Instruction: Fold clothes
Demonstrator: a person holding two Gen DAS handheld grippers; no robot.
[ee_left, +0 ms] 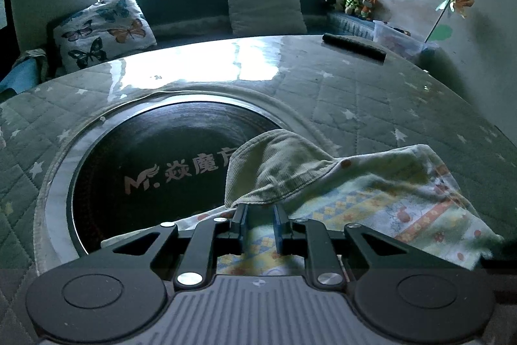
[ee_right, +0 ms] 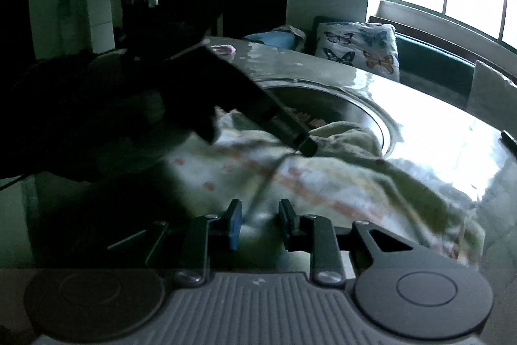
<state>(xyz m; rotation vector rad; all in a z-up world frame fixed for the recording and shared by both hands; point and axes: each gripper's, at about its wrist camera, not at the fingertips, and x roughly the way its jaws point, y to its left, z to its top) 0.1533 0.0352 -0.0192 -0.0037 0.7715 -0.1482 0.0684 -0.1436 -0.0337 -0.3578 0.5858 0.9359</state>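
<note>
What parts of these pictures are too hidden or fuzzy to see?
- Left wrist view: the cloth hides the end of the writing on the black disc.
- Right wrist view: the left gripper covers part of the cloth, and the rest is blurred.
- Right wrist view: the room behind is too dark.

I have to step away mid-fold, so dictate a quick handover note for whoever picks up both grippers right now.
Left hand-held gripper: fingers at the edge of a raised ribbed flap of the patterned garment; whether it is pinched is unclear.
Right hand-held gripper: open, low over the near part of the same garment, holding nothing.
Garment: rumpled on the round quilted table, partly over the black centre disc.
Done: no tidy fold shows yet.
Left: flatten it, fold it, square it up.
</note>
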